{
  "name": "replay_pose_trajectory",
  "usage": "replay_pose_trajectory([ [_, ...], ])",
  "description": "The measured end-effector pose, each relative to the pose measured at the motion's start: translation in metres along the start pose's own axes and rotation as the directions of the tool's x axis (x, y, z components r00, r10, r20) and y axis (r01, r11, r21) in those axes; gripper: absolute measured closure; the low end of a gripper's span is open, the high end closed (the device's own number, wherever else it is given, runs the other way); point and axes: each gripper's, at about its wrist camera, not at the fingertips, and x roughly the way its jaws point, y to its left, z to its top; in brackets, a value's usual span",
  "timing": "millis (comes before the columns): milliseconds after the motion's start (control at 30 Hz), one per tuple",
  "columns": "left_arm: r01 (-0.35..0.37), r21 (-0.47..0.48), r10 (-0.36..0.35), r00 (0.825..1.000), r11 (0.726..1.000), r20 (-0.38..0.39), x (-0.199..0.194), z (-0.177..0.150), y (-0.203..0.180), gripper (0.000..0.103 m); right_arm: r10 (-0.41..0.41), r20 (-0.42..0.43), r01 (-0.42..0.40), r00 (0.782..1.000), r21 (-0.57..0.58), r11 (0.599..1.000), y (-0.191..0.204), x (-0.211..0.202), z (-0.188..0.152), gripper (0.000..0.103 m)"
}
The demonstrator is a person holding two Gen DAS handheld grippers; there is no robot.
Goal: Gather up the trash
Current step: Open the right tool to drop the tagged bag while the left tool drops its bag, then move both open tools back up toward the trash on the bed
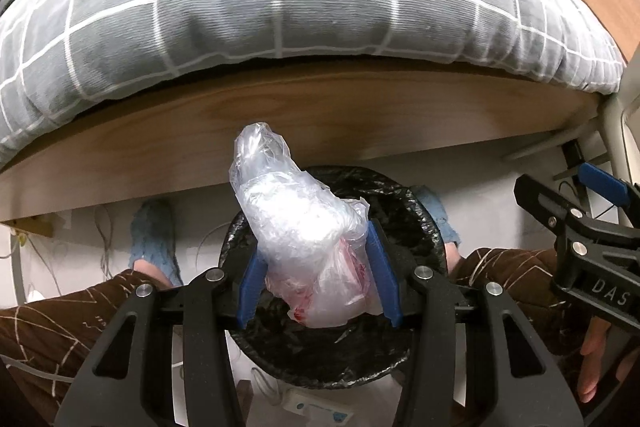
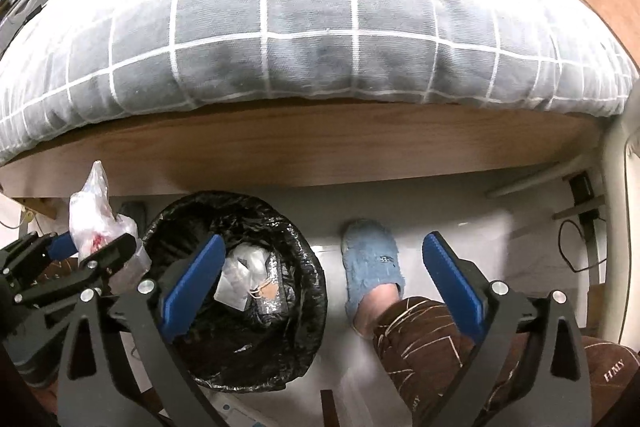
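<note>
A crumpled clear plastic bag (image 1: 304, 239) with red print is clamped between the blue pads of the left gripper (image 1: 318, 277), whose jaws are closed on its lower part while its top sticks up past the fingertips; it is held directly above the black-lined trash bin (image 1: 424, 227). Inside the bin, white wrappers and a paper tag (image 2: 250, 275) are seen on the liner. To the right of the bin, the right gripper (image 2: 324, 291) is held with its jaws spread wide and nothing between them; only floor and a blue slipper (image 2: 370, 263) are framed there. Beyond the bin, room is limited by the wooden bed rail (image 2: 300, 155) and the overhanging grey checked duvet (image 2: 300, 39); bare floor lies to the bin's right. Both grippers are pointed steeply downward, above brown-trousered knees (image 2: 432, 347).
</note>
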Motion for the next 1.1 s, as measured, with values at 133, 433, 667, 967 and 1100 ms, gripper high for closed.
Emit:
replay_pose_trajectory([
  [133,-0.014,-0.001,0.014,1.0,1.0,0.002,0.005,-0.003,-0.002,0.053,-0.007,0.002,0.007,1.0,-0.001,1.0,0.002,0.002,-0.002,0.008],
  [433,-0.041,-0.023,0.042,0.997,0.999,0.058,-0.003,-0.004,0.009,0.022,0.005,0.02,-0.005,1.0,-0.003,1.0,0.004,-0.002,0.002,0.008],
  [667,-0.072,-0.049,0.078,0.989,0.996,0.125,-0.025,0.0,0.021,0.006,0.006,0.073,-0.004,0.997,-0.021,1.0,0.01,-0.018,0.011,0.008],
  [967,-0.095,-0.063,0.106,0.974,0.993,0.201,-0.053,0.012,0.033,0.006,0.019,0.156,-0.015,0.988,-0.027,1.0,0.015,-0.047,0.023,0.008],
  [1100,-0.096,-0.073,0.111,0.967,0.993,0.229,-0.064,0.016,0.036,0.006,0.036,0.186,-0.033,0.982,-0.022,0.999,0.018,-0.059,0.029,0.008],
])
